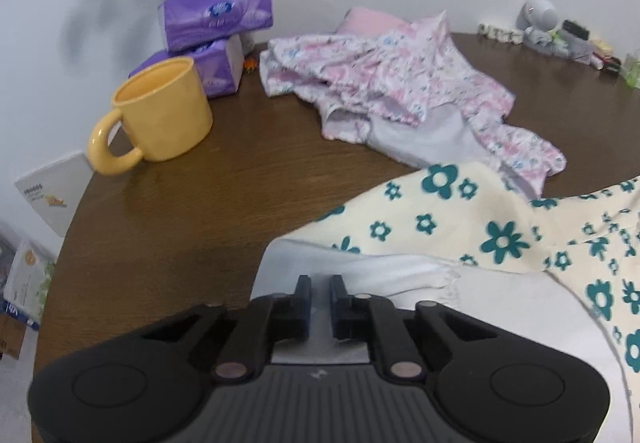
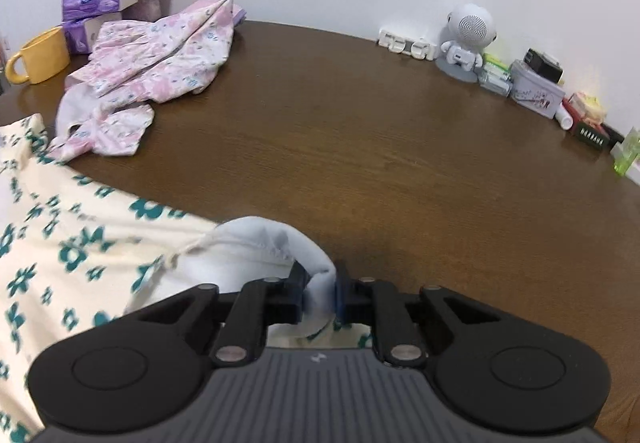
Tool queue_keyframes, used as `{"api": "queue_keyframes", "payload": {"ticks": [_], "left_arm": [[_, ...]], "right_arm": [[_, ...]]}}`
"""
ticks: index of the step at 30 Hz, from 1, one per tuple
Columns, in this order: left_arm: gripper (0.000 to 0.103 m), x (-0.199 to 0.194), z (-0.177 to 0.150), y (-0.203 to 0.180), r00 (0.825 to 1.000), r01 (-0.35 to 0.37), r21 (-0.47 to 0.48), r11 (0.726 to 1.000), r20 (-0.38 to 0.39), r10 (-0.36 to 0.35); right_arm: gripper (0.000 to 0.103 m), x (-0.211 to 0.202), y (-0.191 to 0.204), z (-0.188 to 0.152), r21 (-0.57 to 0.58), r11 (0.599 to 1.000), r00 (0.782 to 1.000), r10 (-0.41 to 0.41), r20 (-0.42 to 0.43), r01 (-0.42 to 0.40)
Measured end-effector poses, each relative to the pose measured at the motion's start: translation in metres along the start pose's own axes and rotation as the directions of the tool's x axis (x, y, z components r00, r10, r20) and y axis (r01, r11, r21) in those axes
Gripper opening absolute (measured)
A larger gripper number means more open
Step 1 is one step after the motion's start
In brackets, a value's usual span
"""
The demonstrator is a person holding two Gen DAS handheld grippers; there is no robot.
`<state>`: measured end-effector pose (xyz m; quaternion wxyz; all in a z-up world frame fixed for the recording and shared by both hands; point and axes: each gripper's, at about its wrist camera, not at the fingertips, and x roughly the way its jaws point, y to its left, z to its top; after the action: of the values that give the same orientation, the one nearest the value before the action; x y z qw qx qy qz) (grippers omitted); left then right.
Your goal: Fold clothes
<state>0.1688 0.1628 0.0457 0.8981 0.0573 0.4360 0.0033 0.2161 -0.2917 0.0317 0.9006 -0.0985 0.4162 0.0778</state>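
Both hand-held grippers, left [image 1: 320,285] and right [image 2: 320,285], pinch the cream teal-flowered garment's [image 1: 460,211] white lining

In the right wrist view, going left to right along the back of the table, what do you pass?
Yellow mug → purple tissue packs → pink floral garment → white power strip → round-headed robot speaker → small tin → green clear item at the far right edge.

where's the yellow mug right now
The yellow mug stands at the table's far left edge, in front of the purple tissue packs, left of the pink floral garment.
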Motion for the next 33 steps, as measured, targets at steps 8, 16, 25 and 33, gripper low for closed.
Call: {"api": "queue_keyframes", "payload": {"ticks": [8,16,25,33], "left_arm": [[0.008,0.0,-0.003,-0.001,1.0,-0.016,0.008,1.0,0.012,0.016],[0.022,-0.037,0.007,0.006,0.993,0.044,-0.007,0.999,0.11,-0.043],[0.028,-0.022,0.037,-0.063,0.984,0.146,0.156,0.977,0.082,-0.16],[0.011,0.012,0.033,-0.069,0.99,0.132,0.148,0.98,0.027,-0.138]], "right_arm": [[0.017,0.004,-0.014,0.009,0.058,0.998,0.999,0.038,-0.004,-0.037],[0.05,-0.03,-0.014,0.014,0.074,0.99,0.992,0.119,0.032,-0.122],[0.039,-0.019,0.037,0.014,0.025,0.958,0.955,0.285,-0.079,-0.284],[0.001,-0.013,0.034,0.01,0.064,0.955,0.951,0.295,-0.096,-0.29]]}}
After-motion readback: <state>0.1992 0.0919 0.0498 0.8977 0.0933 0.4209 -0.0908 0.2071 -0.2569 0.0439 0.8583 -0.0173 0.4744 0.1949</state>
